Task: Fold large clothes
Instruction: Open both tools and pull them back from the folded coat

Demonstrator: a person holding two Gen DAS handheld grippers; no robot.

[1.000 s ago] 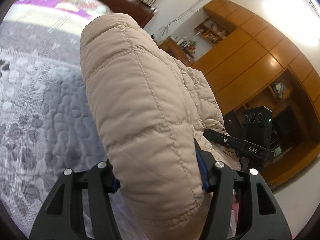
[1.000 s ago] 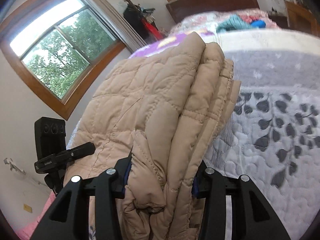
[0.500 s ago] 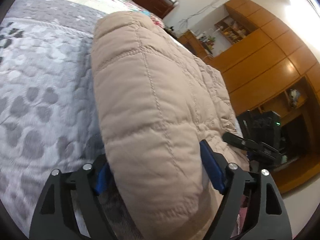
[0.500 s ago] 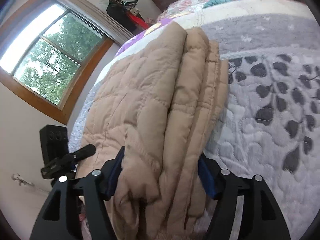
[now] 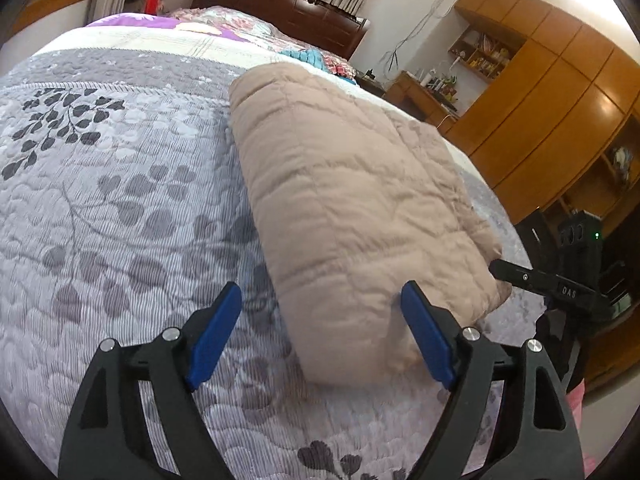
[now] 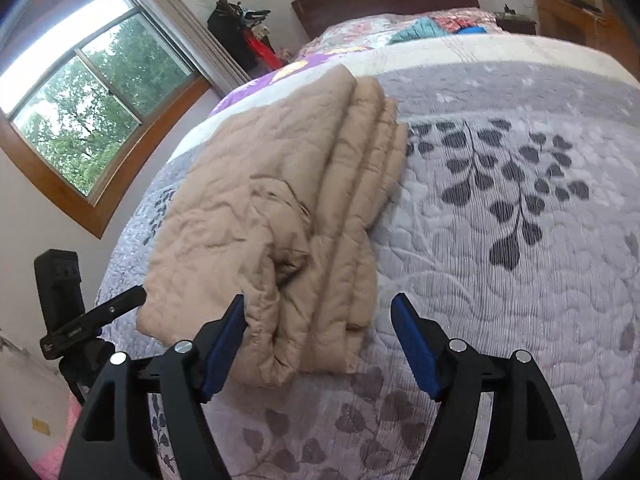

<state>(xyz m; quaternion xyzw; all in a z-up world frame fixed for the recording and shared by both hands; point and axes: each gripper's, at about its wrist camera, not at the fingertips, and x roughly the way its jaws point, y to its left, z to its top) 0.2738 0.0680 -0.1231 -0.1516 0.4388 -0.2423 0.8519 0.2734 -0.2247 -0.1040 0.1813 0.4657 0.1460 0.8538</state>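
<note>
- Jacket point(image 5: 352, 208), beige and quilted, lies folded into a thick rectangular bundle on the grey leaf-patterned bedspread point(image 5: 120, 200), its stacked layers showing along one edge in the right wrist view point(image 6: 280, 216).
- Left gripper point(image 5: 320, 332) is spread wide with nothing pinched; its right blue pad sits against the near end of the bundle, the left pad over bare bedspread.
- Right gripper point(image 6: 318, 344) is also spread wide and grips nothing; the bundle's near corner lies between its blue pads, touching or just beside the left one.
- Black camera on a tripod point(image 6: 60, 300) stands off the near side of the bed.
- Wooden wardrobe point(image 5: 552, 112) fills the wall past the bed; a window point(image 6: 80, 92) shows green trees.
</note>
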